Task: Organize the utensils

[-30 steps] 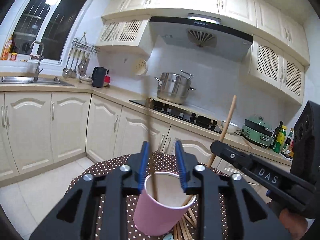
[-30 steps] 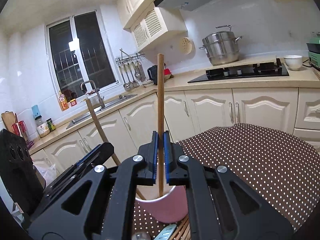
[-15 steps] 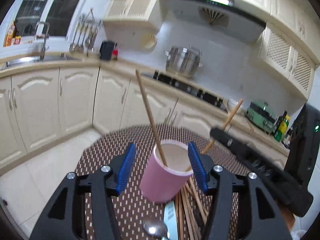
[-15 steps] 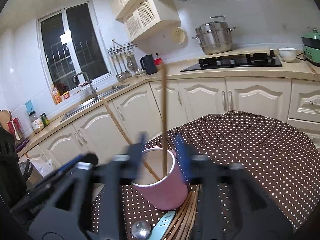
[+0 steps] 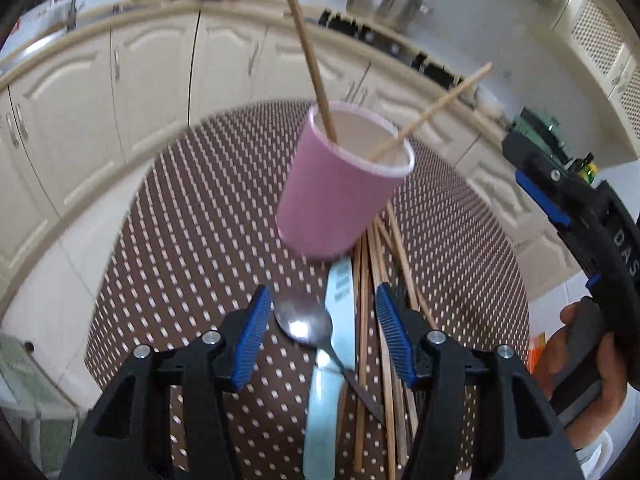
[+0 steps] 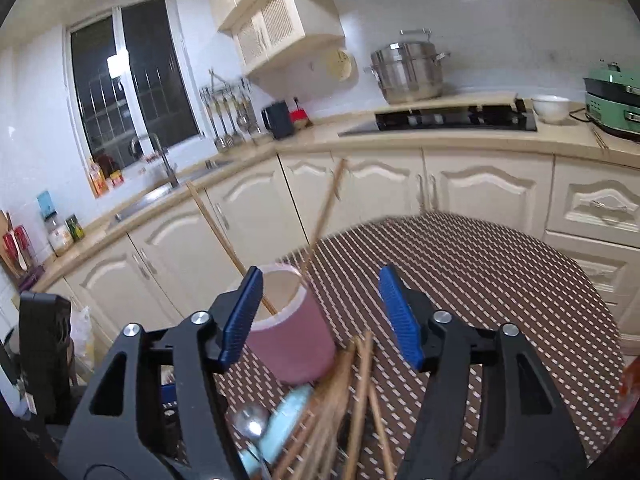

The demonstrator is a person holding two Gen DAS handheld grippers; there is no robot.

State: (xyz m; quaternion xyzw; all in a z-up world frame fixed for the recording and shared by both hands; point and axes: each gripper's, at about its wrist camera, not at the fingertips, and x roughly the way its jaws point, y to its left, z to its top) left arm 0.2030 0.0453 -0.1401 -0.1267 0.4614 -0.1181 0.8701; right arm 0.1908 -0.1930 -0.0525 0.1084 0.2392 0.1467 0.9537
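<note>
Both grippers, left (image 5: 322, 338) & right (image 6: 320, 314), jaws spread, empty. Round pink cup (image 5: 340, 184) holds two wooden chopsticks (image 5: 308, 46); more sticks (image 5: 384, 320), steel spoon (image 5: 303, 319) on polka-dot table (image 5: 180, 240).

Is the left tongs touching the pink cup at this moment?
Apart. The left wrist view shows the left tongs open over the spoon, with dotted tablecloth visible between its tips and the pink cup.

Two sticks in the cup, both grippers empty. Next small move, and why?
Probably lower the left gripper onto the chopsticks lying loose by the knife and spoon. Its fingers are open right above that pile, the right gripper is open too, and the pink cup has room.
</note>
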